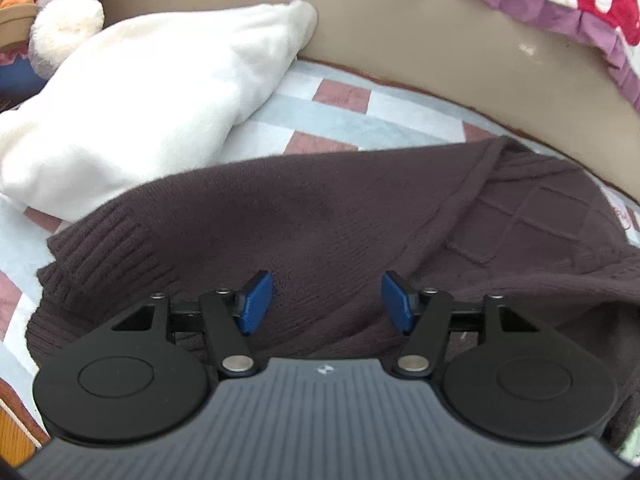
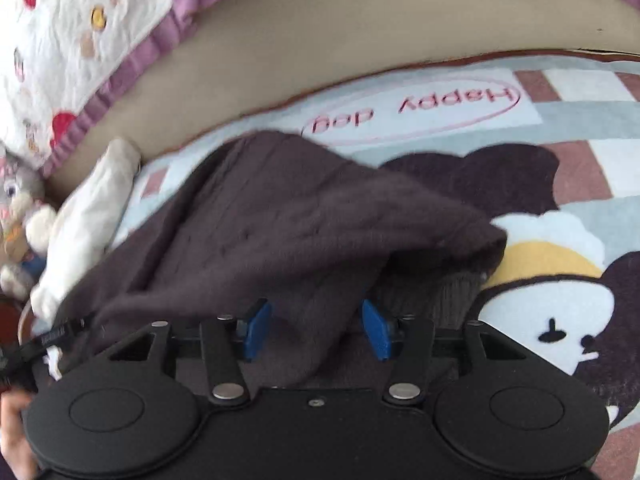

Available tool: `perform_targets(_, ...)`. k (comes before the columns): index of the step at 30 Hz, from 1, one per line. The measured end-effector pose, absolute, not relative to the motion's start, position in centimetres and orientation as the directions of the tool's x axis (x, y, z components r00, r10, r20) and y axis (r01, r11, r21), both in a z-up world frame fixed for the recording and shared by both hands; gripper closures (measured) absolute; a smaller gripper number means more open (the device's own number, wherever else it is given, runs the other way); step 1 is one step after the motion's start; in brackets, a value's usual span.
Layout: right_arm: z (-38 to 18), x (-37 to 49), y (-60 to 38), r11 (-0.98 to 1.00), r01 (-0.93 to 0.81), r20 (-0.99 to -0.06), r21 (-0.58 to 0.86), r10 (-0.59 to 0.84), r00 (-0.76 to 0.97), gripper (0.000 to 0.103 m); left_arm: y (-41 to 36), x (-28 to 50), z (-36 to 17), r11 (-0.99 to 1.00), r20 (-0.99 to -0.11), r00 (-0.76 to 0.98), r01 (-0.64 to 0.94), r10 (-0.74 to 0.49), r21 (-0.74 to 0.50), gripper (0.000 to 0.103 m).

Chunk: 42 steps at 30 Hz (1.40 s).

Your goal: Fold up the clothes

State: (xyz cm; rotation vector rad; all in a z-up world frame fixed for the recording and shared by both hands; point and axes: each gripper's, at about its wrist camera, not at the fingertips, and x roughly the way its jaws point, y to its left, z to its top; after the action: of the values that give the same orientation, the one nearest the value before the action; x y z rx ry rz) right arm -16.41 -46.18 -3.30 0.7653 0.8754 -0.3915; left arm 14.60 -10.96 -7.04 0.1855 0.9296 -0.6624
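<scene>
1. Left wrist view. The left gripper (image 1: 327, 300) hovers low over a dark brown knit sweater (image 1: 320, 216), jaws spread wide, nothing between the blue pads (image 1: 256, 302). The sweater lies on a checked blanket (image 1: 352, 116) on a bed, partly doubled: a ribbed hem shows at the left, and a panel of raised squares at the right. A white fleece garment (image 1: 152, 96) lies just beside it, apparently folded, with a plush rabbit (image 1: 60, 12) beyond.

2. Right wrist view. The right gripper (image 2: 316, 326) has its jaws spread, with a draped fold of the sweater (image 2: 280, 224) hanging between the pads (image 2: 376, 330) and not pinched. The cloth is humped, not flat, over the cartoon-printed blanket (image 2: 520, 216).

3. Judgement on the step. A fold appears to be in hand; whether cloth is about to be taken or is just let go cannot be told. Good practice: grip at an edge through one layer only, keep both grippers level, lay the fold flat, and smooth the hump.

4. Condition. Thick, soft knit, with blurred edges in the right view; how far the fold has got cannot be settled.
</scene>
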Motion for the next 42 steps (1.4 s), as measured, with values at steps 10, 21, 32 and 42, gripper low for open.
perform_targets(10, -6.1, -16.3, -45.3, 0.703, 0.553, -0.777, 0.447, -0.002, 0.630, 0.033, -12.5, 13.9, -8.1, 0.761, -0.806, 0.441, 0.649, -0.393, -0.016, 0.027)
perform_targets(21, -5.0, -14.5, -43.1, 0.805, 0.560, -0.635, 0.197, -0.330, 0.698, 0.087, -15.5, 11.2, -9.0, 0.634, -0.798, 0.470, 0.759, -0.377, 0.148, 0.091)
perform_targets(32, 7.0, -20.7, -44.6, 0.712, 0.698, -0.349, 0.074, -0.638, 0.687, 0.095, -21.1, 9.8, 3.8, 0.697, -0.572, 0.647, 0.696, -0.504, 0.173, 0.102)
perform_targets(42, 4.0, -29.3, -50.9, 0.610, 0.791, -0.670, 0.042, -0.571, 0.475, 0.092, -27.4, 4.9, 5.8, 0.670, -0.632, 0.586, 0.729, -0.506, 0.140, 0.099)
